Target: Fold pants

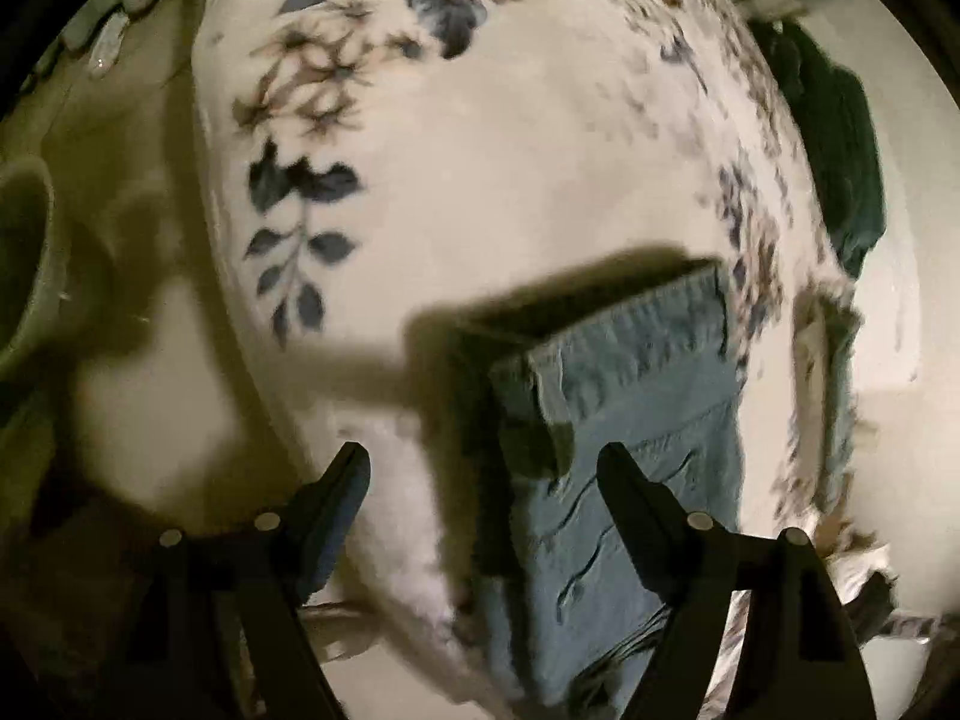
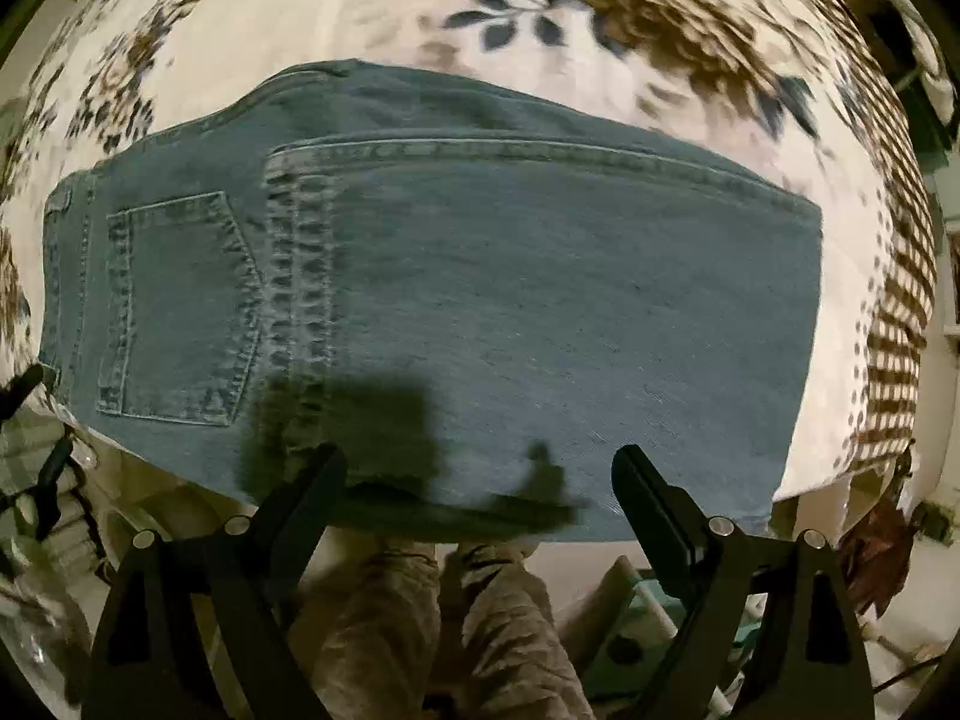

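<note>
Blue denim pants (image 2: 480,300) lie folded on a floral cloth (image 2: 372,6), back pocket (image 2: 180,306) at the left, folded edge at the right. My right gripper (image 2: 480,468) is open and empty, hovering over the pants' near edge. In the left wrist view a folded end of the pants (image 1: 624,420) with its hem lies on the floral cloth (image 1: 510,180). My left gripper (image 1: 483,465) is open and empty, its right finger (image 1: 636,498) over the denim, its left finger (image 1: 336,498) over the cloth.
A dark green garment (image 1: 840,138) lies at the cloth's far right edge. A round greenish object (image 1: 24,264) sits at the left. The person's legs in beige trousers (image 2: 432,618) stand below the near edge. Clutter (image 2: 636,618) lies on the floor.
</note>
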The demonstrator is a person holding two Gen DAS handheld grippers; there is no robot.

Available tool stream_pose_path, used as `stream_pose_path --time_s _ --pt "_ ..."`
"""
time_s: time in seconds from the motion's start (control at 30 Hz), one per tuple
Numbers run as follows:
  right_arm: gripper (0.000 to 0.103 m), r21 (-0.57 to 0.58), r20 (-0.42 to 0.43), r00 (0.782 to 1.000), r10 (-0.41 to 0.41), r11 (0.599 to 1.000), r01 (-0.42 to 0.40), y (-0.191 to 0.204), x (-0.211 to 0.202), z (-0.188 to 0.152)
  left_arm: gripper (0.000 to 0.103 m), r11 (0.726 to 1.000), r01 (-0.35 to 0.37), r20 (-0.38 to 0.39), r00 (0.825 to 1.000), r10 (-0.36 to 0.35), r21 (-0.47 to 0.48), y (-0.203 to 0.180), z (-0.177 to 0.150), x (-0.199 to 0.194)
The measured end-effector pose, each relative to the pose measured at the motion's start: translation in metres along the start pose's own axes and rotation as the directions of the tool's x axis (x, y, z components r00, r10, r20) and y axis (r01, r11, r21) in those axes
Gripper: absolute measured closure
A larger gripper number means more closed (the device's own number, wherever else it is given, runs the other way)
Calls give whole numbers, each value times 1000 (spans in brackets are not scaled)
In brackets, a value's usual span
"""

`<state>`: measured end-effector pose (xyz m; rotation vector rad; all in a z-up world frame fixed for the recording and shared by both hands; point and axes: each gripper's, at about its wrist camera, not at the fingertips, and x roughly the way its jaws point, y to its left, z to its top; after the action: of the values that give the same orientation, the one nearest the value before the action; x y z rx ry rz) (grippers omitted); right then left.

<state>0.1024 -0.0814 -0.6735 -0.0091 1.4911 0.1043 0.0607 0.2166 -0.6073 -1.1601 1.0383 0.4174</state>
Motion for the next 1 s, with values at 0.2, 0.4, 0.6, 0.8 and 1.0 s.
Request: stream_pose_path --time_s 0.2,0.4,0.6,0.8,1.0 --pt "11 -17 13 1000 -13 1000 13 14 1 10 27 995 96 -9 995 -96 35 -10 5 15" --pt "11 -6 30 1000 -10 1000 11 10 1 19 27 995 95 -12 995 -95 27 -10 9 34" --pt "11 26 31 1000 3 1000 -4 1 3 23 28 994 110 25 994 -110 22 -10 11 38" --pt "11 74 6 1000 29 997 -30 -18 8 16 28 991 131 44 990 -132 30 -11 15 41" --pt "11 101 3 999 40 994 -40 -36 8 12 70 986 92 142 984 -111 137 -30 -2 19"
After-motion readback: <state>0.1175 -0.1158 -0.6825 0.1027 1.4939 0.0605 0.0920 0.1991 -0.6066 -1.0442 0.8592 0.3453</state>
